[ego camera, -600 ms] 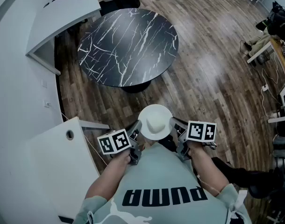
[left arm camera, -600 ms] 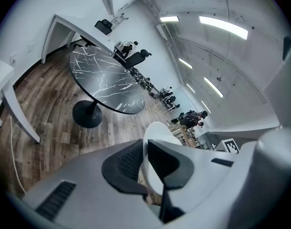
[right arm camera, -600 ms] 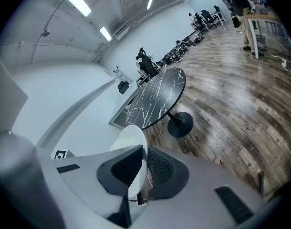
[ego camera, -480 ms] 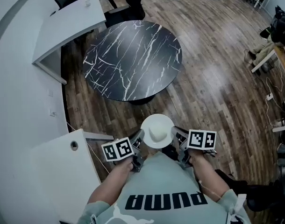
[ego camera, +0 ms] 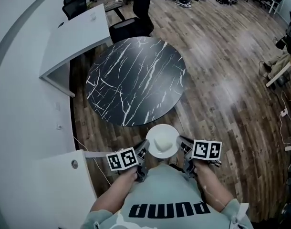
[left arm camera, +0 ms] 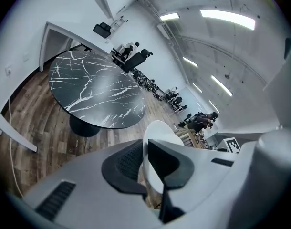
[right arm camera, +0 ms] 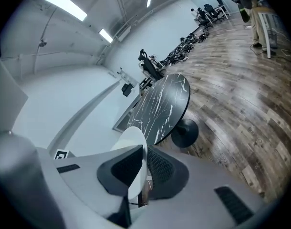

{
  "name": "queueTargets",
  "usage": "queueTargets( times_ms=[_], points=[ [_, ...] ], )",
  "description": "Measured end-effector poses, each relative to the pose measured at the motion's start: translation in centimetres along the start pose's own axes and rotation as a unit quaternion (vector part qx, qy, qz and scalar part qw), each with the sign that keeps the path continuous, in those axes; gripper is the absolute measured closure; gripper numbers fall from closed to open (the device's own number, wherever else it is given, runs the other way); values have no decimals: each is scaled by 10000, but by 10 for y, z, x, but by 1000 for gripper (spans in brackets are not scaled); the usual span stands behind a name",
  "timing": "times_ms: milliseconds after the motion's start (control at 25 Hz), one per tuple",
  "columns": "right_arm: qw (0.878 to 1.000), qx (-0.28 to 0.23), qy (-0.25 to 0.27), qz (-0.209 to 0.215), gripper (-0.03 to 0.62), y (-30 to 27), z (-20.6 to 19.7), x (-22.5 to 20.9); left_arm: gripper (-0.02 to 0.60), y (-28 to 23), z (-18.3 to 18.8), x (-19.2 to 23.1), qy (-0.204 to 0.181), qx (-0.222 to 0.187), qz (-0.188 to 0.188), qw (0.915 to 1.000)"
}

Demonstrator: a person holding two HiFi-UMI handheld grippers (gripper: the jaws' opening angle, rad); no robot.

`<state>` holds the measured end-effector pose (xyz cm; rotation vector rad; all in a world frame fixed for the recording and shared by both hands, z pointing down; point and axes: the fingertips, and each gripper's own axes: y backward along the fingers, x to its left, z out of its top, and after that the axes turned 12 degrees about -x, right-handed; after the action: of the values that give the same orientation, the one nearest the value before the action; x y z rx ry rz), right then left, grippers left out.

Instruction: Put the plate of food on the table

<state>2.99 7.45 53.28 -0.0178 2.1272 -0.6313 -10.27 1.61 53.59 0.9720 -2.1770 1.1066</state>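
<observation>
A white plate with a pale mound of food on it is held level in front of the person's chest, just short of the near rim of the round black marble table. My left gripper is shut on the plate's left rim, and my right gripper is shut on its right rim. In the left gripper view the plate stands edge-on between the dark pads, with the table ahead. The right gripper view shows the plate pinched the same way, the table beyond it.
A white desk with a black office chair stands behind the table. A white counter runs along the left. Wooden floor spreads to the right, with cables and gear at the far back.
The person has walked forward with the plate: the table sits lower and nearer in the head view, and the plate is now close to its near rim. Both grips are unchanged.
</observation>
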Motion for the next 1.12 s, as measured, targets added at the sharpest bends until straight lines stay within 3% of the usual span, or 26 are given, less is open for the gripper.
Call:
queueTargets(
  times_ms=[360,680,1120],
  points=[
    [9998,-38,13,195,557,-2,47,-27,543,-43,5,-27,-86,-129,134,9998],
    [9999,-78,-79,84,559,-12,63,-43,538,-72,8,-26,-228,4,107,9997],
    [9997,-5,16,-228,557,-79,108,-42,538,-124,68,-3,-269,-13,20,9996]
  ],
)
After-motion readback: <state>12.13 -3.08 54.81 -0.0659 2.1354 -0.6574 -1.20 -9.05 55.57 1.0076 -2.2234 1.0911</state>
